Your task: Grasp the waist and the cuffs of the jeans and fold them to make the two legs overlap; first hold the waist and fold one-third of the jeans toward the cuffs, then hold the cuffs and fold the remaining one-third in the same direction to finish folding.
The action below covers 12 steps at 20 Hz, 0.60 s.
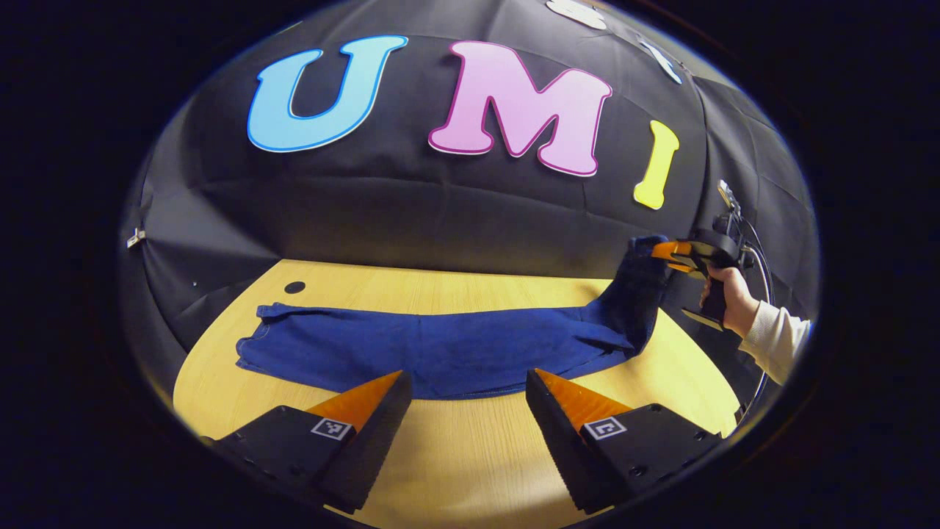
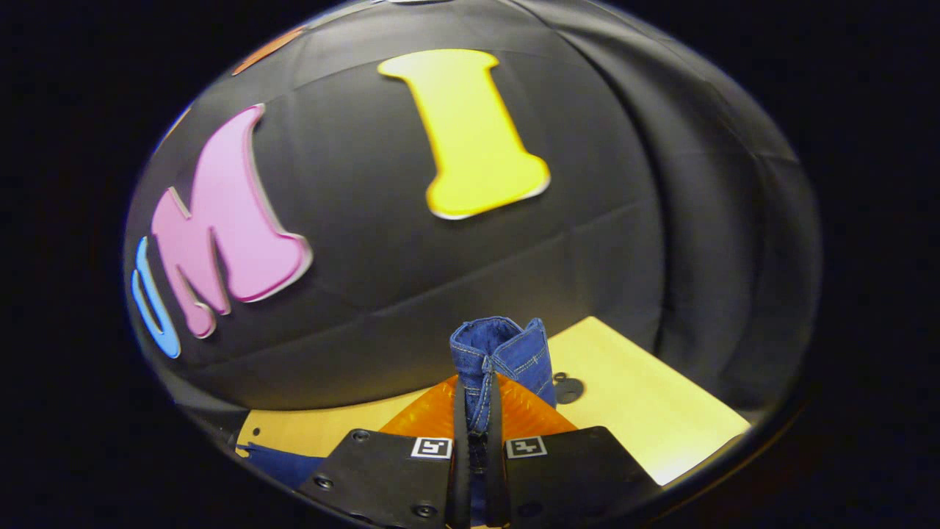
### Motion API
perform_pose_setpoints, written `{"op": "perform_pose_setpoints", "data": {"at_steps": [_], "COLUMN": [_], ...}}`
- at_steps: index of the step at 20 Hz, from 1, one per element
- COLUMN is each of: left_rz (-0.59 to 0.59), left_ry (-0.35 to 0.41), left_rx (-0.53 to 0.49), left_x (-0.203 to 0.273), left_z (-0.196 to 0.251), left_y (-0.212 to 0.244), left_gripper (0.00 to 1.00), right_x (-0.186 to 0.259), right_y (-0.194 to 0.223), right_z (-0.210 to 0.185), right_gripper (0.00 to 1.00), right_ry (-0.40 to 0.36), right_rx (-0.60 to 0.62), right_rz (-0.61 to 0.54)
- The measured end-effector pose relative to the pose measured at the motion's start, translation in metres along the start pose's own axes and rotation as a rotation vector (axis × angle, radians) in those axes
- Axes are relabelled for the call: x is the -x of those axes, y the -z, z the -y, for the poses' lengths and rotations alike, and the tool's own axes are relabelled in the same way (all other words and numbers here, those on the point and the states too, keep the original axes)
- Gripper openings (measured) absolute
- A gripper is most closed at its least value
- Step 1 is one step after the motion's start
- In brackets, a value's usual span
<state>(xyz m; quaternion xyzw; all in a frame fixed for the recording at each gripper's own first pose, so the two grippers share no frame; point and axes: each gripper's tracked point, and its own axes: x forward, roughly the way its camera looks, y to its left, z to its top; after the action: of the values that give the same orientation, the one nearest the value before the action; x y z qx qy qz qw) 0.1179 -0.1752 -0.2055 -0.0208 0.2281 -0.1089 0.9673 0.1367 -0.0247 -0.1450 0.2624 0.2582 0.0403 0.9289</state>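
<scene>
The jeans (image 1: 440, 349) lie lengthwise across the wooden worktop (image 1: 470, 455), legs already stacked one over the other. The right gripper (image 2: 477, 400) is clamped on one end of the denim, which stands bunched above its closed fingers. From the left gripper view that end is lifted off the worktop, held up by a hand (image 1: 727, 297) in a pale sleeve (image 1: 778, 339). The left gripper (image 1: 466, 397) hangs over the near edge of the jeans with its fingers apart, holding nothing.

I'd say the first third-fold is under way. To do it well, the lifted end should travel low and straight along the legs, so the edges stay aligned. The free gripper could pin the cloth at the crease line, then let the fabric settle flat before release.
</scene>
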Motion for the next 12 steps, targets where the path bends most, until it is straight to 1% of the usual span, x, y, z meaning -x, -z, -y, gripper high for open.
{"op": "perform_pose_setpoints", "data": {"at_steps": [1,4,5,7,9,10,11,12], "left_rz": [0.002,0.004,0.001,-0.002,0.003,0.007,0.010,0.016], "left_ry": [-0.008,-0.033,-0.047,-0.075,-0.113,-0.132,-0.151,-0.168], "left_rx": [0.011,0.056,0.074,0.111,0.145,0.163,0.181,0.200], "left_x": [0.004,0.015,0.019,0.029,0.038,0.043,0.046,0.048], "left_z": [-0.004,-0.018,-0.025,-0.038,-0.057,-0.066,-0.075,-0.084], "left_y": [0.002,0.013,0.017,0.027,0.036,0.040,0.042,0.046], "left_gripper": [0.99,0.98,0.98,0.96,0.97,0.92,0.97,0.96], "right_x": [0.006,0.016,0.028,0.024,0.025,0.029,0.031,0.029], "right_y": [0.003,0.029,0.034,0.058,0.097,0.124,0.144,0.168], "right_z": [0.000,-0.003,-0.002,0.005,0.013,0.027,0.035,0.059], "right_gripper": [0.12,0.11,0.11,0.12,0.12,0.11,0.11,0.12], "right_ry": [-0.046,-0.190,-0.238,-0.326,-0.390,-0.409,-0.425,-0.424], "right_rx": [0.020,0.083,0.093,0.099,0.113,0.138,0.177,0.216], "right_rz": [-0.005,-0.025,-0.042,-0.109,-0.193,-0.239,-0.284,-0.327]}}
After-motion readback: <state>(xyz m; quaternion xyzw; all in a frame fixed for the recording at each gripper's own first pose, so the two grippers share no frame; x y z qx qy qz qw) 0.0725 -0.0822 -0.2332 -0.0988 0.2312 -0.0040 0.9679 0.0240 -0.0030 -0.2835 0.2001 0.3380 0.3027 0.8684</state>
